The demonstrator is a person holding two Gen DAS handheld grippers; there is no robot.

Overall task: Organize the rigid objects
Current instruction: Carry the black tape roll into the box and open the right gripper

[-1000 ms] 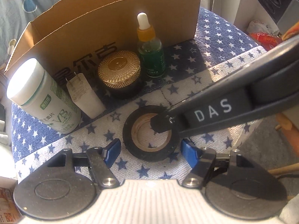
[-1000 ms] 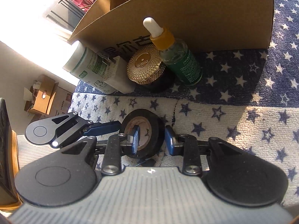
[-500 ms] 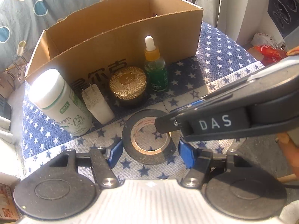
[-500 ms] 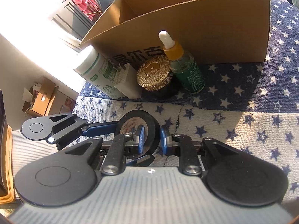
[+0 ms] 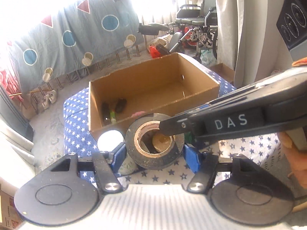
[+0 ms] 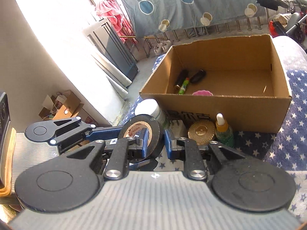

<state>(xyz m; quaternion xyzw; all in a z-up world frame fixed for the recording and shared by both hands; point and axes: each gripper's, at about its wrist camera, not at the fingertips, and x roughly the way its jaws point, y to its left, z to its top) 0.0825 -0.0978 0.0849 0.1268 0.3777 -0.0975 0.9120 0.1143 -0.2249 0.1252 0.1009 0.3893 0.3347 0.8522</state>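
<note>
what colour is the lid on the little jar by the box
Gold, with a fine ribbed pattern on the jar lid; clearest in the right wrist view.
</note>
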